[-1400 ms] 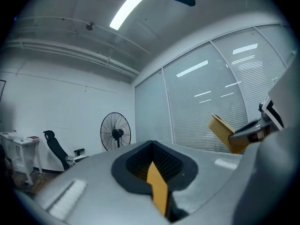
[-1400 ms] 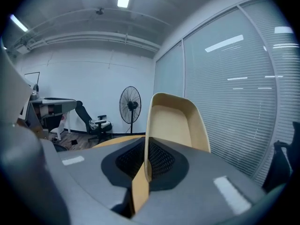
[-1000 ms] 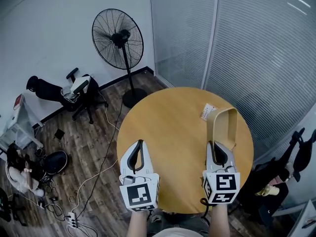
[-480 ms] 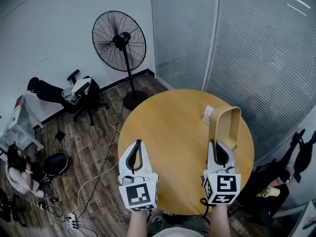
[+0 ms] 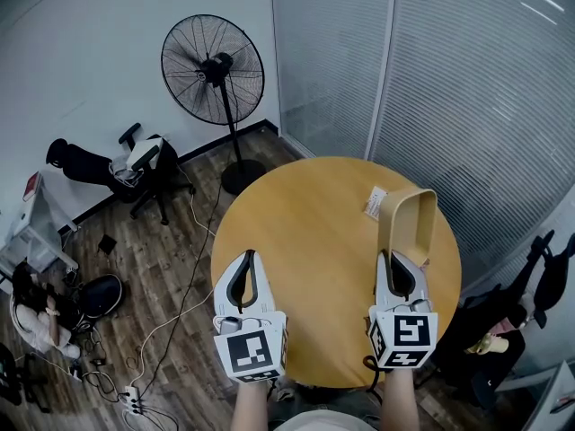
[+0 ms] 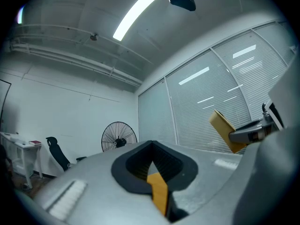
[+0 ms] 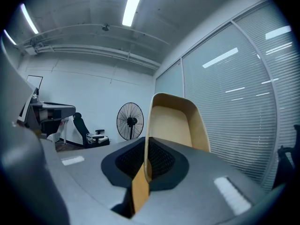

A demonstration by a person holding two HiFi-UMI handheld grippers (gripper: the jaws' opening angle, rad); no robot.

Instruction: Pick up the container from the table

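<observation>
The right claw (image 7: 143, 172) is pinching one thin wall of the tan container (image 5: 409, 227), its two jaws pressed onto that wall from either side near the rim. The container stands open-side toward the person, over the right part of the tabletop (image 5: 305, 241), and looks to be lifted clear of the tabletop rather than resting on it. The left claw (image 5: 244, 272) is pressed together with nothing in it, and hangs over the tabletop's near-left edge, well apart from the container.

The pick-up seems nearly done, so what matters now is a secure carry. The grip takes only a narrow strip of one wall, with most of the container's body beyond the jaws, so the container could pivot or slip if the person swings it quickly. A steady squeeze and a slow, straight rise from the tabletop would suit best, with the wrist held level so the body does not sag.

A small white packet (image 5: 375, 202) lies on the tabletop's far-right part, just beside the container's far edge in the head view. The person should lift high enough not to brush it.
</observation>
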